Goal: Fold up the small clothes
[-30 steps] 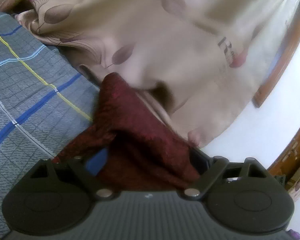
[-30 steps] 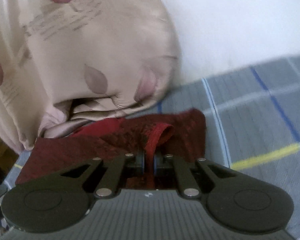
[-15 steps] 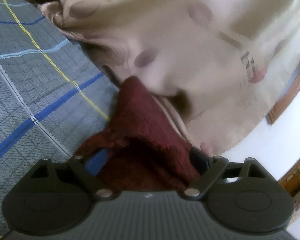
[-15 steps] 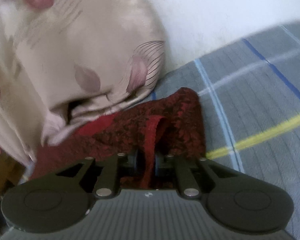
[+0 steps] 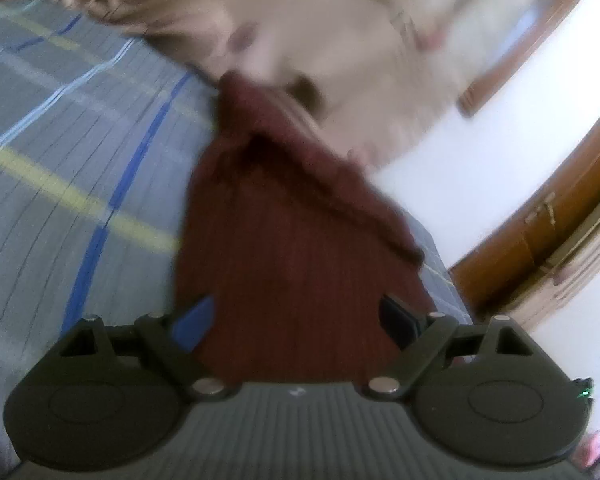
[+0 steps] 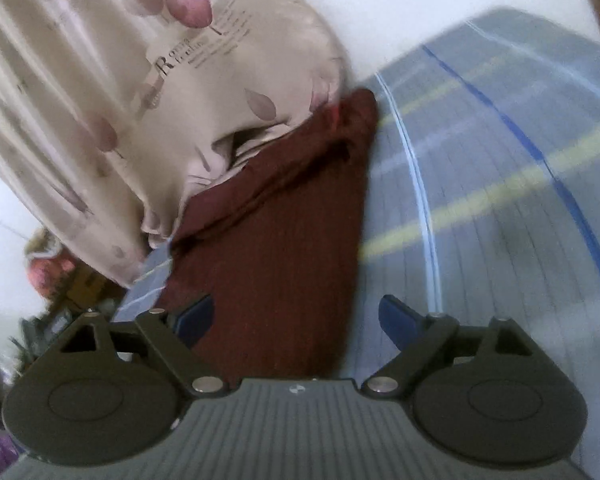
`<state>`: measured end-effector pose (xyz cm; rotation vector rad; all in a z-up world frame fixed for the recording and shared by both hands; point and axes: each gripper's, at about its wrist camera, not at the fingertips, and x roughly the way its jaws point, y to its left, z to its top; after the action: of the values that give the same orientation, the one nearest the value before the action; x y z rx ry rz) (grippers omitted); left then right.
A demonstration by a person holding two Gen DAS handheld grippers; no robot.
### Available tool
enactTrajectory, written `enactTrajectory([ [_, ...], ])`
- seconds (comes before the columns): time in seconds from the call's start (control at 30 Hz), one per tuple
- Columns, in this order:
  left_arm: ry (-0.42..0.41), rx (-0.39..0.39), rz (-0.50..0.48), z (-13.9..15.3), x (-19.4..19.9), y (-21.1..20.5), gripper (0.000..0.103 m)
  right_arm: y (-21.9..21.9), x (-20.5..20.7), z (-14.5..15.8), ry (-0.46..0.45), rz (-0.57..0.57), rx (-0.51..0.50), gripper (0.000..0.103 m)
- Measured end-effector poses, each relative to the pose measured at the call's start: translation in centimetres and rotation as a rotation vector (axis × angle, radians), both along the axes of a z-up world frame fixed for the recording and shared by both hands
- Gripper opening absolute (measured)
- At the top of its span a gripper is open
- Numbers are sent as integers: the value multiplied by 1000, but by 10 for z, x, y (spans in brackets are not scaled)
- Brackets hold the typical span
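Both claws released; right claw (image 6: 296,316) jaws just opened over maroon garment (image 6: 276,264) beside pillow (image 6: 140,100); left claw (image 5: 300,316) should press fold flat

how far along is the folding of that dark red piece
Looks done: the dark red garment lies folded narrow on the checked sheet. In hand: nothing; the right gripper has just been opening, the left gripper is open too. Left: any final fold, can't tell.

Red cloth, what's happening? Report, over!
Both grippers open, left, right jaws just opened. Red cloth flat on bedsheet. Beige pillow touching its far edge.
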<state>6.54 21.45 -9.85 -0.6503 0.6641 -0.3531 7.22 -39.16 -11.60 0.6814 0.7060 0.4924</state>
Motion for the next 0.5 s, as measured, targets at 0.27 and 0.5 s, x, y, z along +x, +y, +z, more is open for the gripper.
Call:
enactTrajectory([
  [0.27,45,-101,-10,-16,-50,13,90,22,-38,-13,5,38,14,88],
  [0.5,71,-142,-47,-28,-64,10,90,42,-37,-21,-17,53,16,85],
])
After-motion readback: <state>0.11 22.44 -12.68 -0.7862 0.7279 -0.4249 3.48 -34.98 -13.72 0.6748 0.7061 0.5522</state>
